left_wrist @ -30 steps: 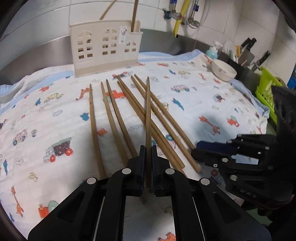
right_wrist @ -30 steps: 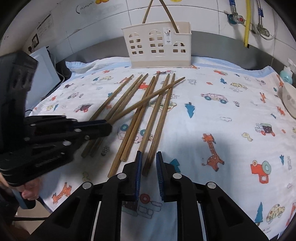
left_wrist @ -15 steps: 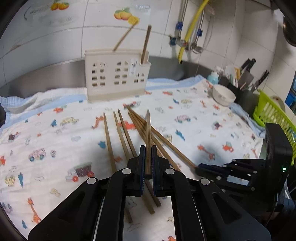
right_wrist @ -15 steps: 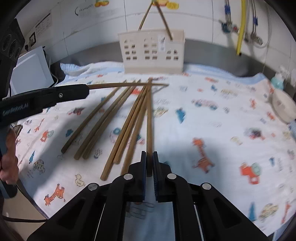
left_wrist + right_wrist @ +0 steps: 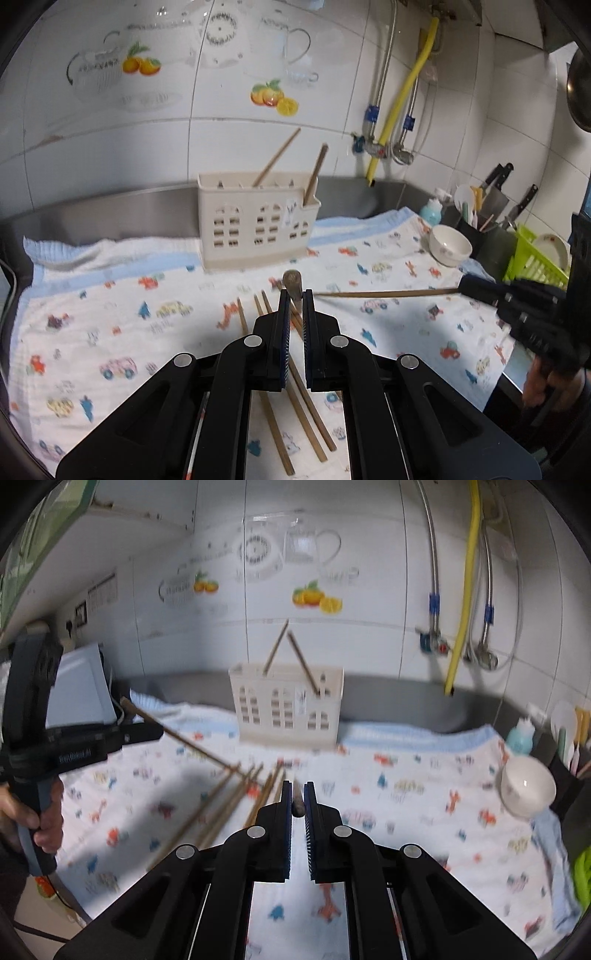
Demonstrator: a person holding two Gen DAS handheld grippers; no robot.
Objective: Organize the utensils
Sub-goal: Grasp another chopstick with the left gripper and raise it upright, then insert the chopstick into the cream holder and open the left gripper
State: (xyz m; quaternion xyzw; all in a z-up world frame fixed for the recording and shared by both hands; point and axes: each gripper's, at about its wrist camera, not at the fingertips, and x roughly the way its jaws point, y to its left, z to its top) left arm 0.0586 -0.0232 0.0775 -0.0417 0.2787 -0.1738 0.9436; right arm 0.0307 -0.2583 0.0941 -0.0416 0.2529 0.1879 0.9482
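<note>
Each gripper is clamped on one wooden chopstick above the cartoon-print cloth (image 5: 110,317): the left gripper (image 5: 294,295) pinches a chopstick (image 5: 291,282) seen end-on between its pads, and the right gripper (image 5: 297,794) pinches another chopstick (image 5: 297,805) likewise, its shaft lying level in the left view. The remaining chopsticks (image 5: 229,801) lie loose on the cloth below the grippers. The cream utensil holder (image 5: 256,225) stands at the back wall with two chopsticks (image 5: 314,173) leaning inside; a white bowl (image 5: 450,245) sits to the right.
</note>
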